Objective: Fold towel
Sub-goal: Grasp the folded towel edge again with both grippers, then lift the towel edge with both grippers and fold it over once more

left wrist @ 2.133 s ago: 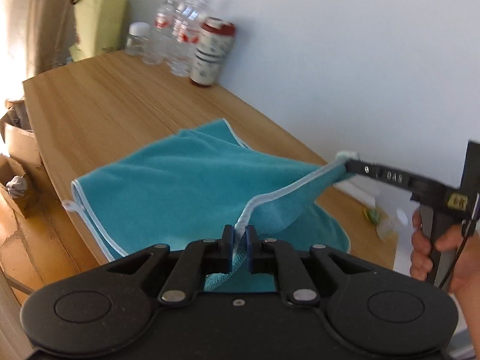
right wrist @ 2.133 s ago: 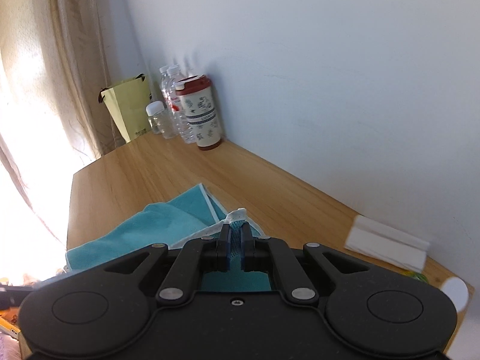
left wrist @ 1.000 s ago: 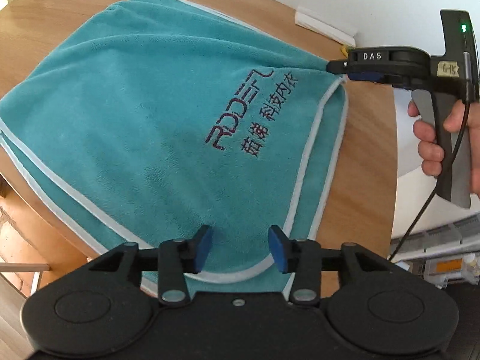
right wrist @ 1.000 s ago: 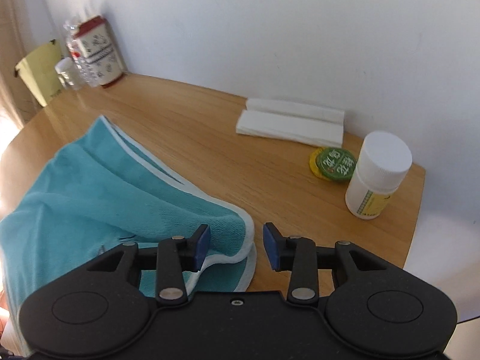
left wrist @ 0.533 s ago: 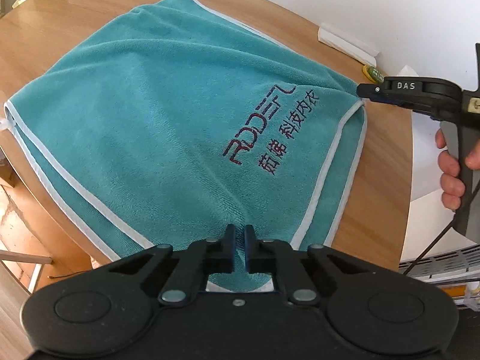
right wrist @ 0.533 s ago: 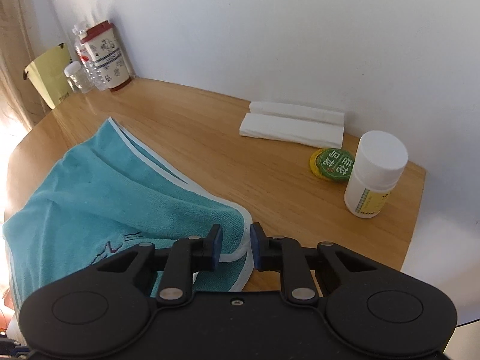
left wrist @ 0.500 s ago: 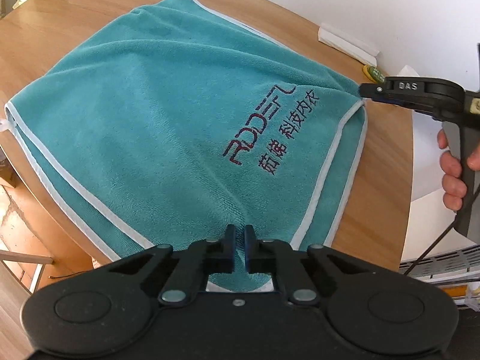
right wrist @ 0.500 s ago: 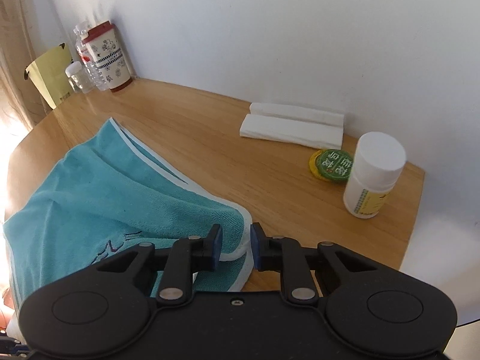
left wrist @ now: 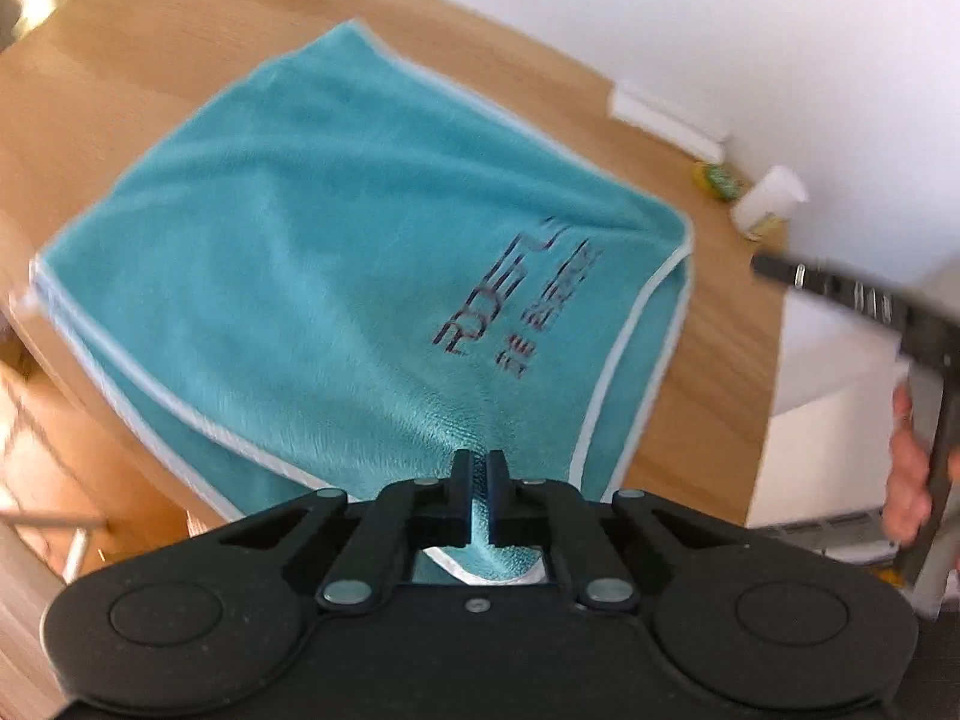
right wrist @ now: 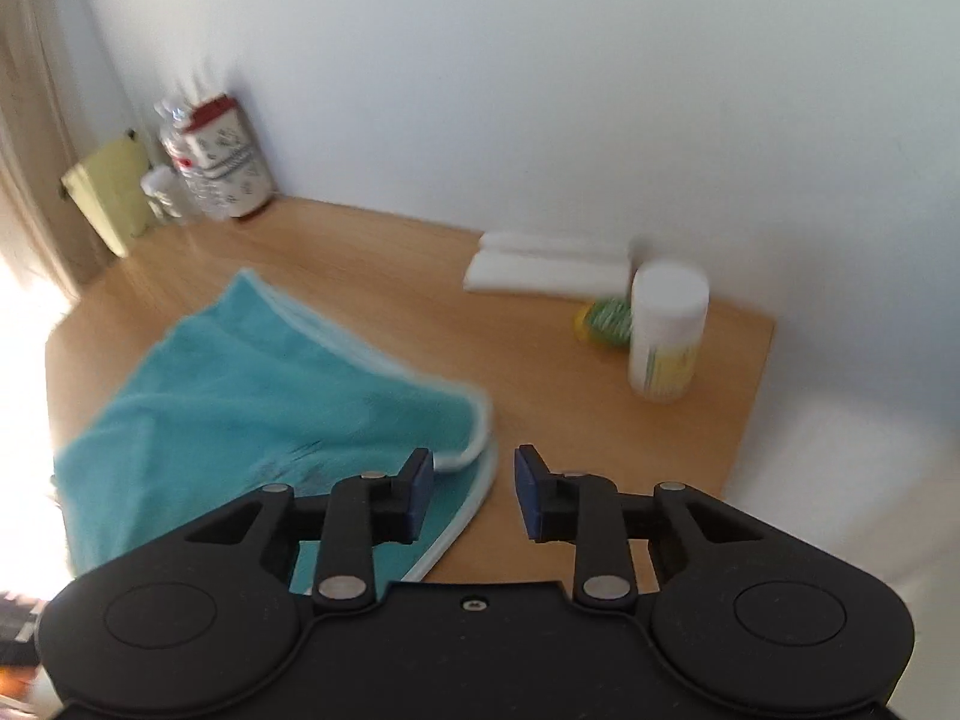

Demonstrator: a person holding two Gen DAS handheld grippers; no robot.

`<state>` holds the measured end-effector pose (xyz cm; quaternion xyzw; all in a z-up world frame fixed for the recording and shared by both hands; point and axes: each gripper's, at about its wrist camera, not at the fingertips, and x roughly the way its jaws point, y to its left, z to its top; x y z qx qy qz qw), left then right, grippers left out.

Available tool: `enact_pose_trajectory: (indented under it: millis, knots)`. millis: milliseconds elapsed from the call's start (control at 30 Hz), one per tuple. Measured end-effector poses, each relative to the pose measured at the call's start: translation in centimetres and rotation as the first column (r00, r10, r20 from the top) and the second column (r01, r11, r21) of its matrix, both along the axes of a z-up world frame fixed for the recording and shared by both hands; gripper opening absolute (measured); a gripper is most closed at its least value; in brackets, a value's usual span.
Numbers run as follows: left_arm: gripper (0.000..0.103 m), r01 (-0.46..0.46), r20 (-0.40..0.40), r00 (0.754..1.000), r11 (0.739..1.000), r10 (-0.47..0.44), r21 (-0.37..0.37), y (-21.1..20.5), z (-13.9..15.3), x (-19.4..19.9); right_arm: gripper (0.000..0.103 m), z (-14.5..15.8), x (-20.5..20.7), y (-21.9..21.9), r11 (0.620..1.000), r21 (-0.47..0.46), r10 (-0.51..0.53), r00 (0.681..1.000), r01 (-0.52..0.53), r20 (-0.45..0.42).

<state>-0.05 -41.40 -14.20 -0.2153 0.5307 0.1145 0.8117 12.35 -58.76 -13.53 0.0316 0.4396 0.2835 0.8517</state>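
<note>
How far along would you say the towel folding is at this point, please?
One fold looks done: the teal towel lies doubled on the table, white-trimmed edges stacked at its right corner. In hand: the left gripper is shut on the near edge, while the right gripper is open, beside the corner and apart from it. Left: probably another fold, then tidying wrinkles.

Wooden table (right wrist: 384, 276) with teal towel (left wrist: 336, 240), white pill bottle (right wrist: 666, 330), folded white cloths (right wrist: 546, 276), green-lidded tin (right wrist: 606, 313).
</note>
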Motion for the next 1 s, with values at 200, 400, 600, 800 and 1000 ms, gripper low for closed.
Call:
enact_pose_trajectory:
  millis: [200,400,600,800,1000]
  knots:
    - [0.021,0.019,-0.015,1.0,0.999,-0.02,-0.035,2.8,2.7,2.6,0.034,-0.3,-6.7,-0.7,0.992,0.085,-0.084,0.99,0.094,-0.115]
    - [0.041,0.269,0.019,0.963,0.963,-0.269,0.025,2.9,4.5,7.6,0.039,-1.2,-10.1,1.4,0.958,0.129,-0.224,0.948,0.257,-0.225]
    - [0.05,0.61,0.001,0.785,0.773,-0.62,0.174,1.7,2.9,15.3,0.046,-1.2,-12.1,6.6,0.882,0.064,-0.437,0.86,0.468,-0.264]
    - [0.058,0.834,-0.044,0.521,0.498,-0.852,0.237,-0.3,-1.2,21.2,0.047,-1.3,-15.7,11.9,0.714,-0.051,-0.688,0.685,0.699,-0.24]
    - [0.065,0.915,0.014,0.306,0.298,-0.952,0.273,-3.3,-3.4,23.3,0.047,-2.1,-16.7,15.0,0.578,-0.107,-0.81,0.553,0.809,-0.195]
